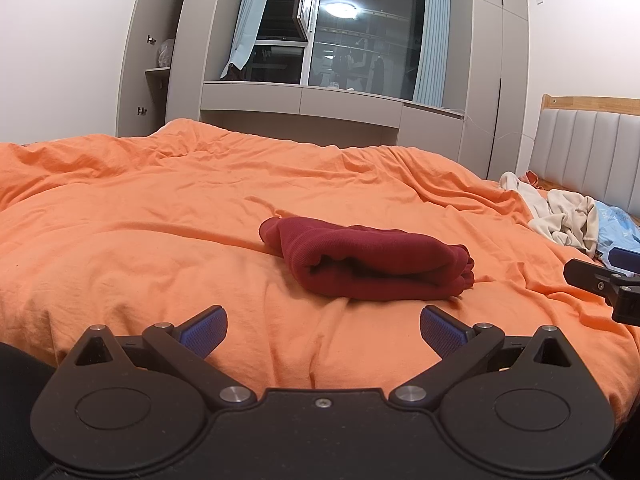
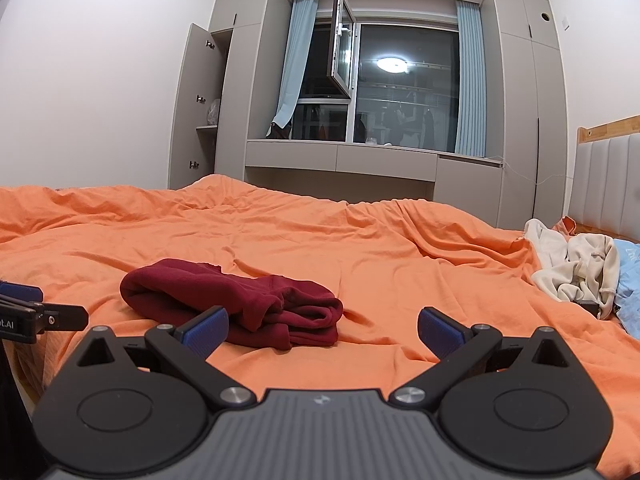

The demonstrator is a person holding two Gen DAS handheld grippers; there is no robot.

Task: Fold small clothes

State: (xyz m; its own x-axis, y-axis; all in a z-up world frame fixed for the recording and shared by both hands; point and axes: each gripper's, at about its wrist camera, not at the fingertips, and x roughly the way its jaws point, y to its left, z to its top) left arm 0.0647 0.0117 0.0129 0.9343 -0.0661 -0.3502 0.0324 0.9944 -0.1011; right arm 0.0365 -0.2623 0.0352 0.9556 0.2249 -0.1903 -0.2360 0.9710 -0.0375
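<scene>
Both my grippers are released and hold nothing: left gripper (image 1: 323,330), right gripper (image 2: 323,330). The folded red garment (image 1: 368,266) lies on the orange bed (image 1: 160,240) just ahead of the left gripper, looking finished. Unfolded cream clothes (image 2: 576,272) wait far right, probably next.

Left gripper (image 1: 323,330) and right gripper (image 2: 323,330) both held low and level, side by side (each one's tip shows at the edge of the other's view), blue-padded jaws spread wide, nothing between them.
</scene>
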